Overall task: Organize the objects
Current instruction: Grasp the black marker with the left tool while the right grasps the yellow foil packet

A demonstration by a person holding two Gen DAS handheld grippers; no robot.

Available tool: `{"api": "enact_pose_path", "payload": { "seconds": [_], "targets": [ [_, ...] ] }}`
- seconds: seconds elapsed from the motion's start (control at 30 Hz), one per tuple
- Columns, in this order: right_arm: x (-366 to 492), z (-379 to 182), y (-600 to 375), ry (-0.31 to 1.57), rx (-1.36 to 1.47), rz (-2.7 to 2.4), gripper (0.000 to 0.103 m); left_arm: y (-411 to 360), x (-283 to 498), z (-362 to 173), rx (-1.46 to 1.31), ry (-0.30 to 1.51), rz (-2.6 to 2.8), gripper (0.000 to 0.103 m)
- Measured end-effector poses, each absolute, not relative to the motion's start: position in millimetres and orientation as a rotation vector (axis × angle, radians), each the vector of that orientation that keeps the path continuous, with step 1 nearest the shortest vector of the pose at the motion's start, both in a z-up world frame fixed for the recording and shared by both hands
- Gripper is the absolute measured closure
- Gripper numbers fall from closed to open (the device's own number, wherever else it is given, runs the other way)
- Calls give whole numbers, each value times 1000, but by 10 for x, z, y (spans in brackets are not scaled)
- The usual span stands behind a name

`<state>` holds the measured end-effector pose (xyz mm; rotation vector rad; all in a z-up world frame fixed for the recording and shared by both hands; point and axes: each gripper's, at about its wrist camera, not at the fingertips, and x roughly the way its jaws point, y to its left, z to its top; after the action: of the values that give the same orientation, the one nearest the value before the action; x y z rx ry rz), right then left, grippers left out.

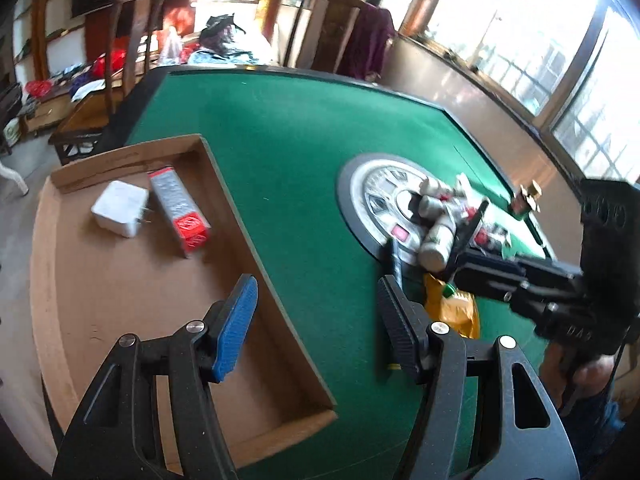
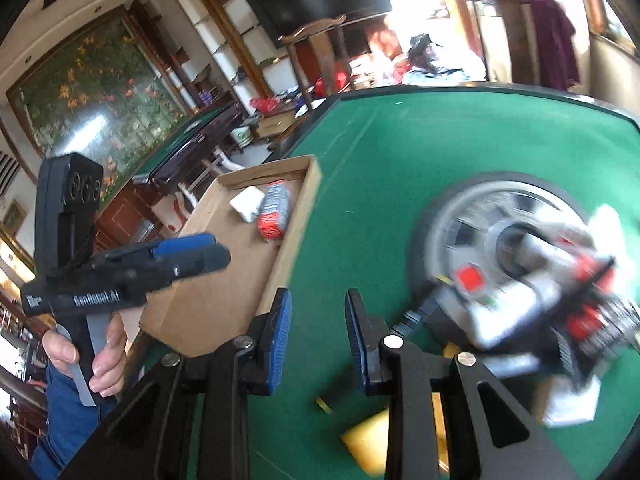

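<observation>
Left wrist view: both grippers empty over the green felt table [image 1: 288, 128], the clutter heap unsorted.

Left gripper [image 1: 316, 320] has its fingers spread wide with nothing between them, straddling the near wall of the cardboard tray [image 1: 256, 240]. Inside the tray lie a white power adapter [image 1: 120, 208] and, just beside it, a red-and-grey carton [image 1: 178, 212]. Right gripper [image 2: 318, 332] hovers above bare felt, its blue-padded fingers [image 2: 280, 332] parted and holding nothing. Beyond it, a blurred heap of white bottles and red-capped items [image 1: 440, 224] sits on the table's round silver centre panel [image 1: 376, 188]. A yellow packet [image 1: 456, 304] lies on the felt just beside that heap.
</observation>
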<state>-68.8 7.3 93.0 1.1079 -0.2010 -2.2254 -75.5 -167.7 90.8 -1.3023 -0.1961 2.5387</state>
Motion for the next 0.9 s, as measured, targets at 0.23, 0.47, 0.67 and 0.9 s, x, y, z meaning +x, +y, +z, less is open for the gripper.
{"api": "enact_pose_path", "payload": {
  "seconds": [0.23, 0.47, 0.67, 0.9],
  "targets": [
    [-525, 734, 876, -294, 1111, -2272, 76, -828, -984, 445, -1486, 39, 2488, 41],
    [-570, 637, 993, -283, 1153, -2204, 76, -597, -1107, 163, -1571, 181, 2519, 41],
    [-564, 551, 828, -150, 1184, -2198, 66, -610, -1122, 143, -1530, 155, 2557, 87],
    [-541, 459, 615, 101, 1140, -2229, 40, -876, -1024, 165, -1540, 90, 2573, 87]
  ]
}}
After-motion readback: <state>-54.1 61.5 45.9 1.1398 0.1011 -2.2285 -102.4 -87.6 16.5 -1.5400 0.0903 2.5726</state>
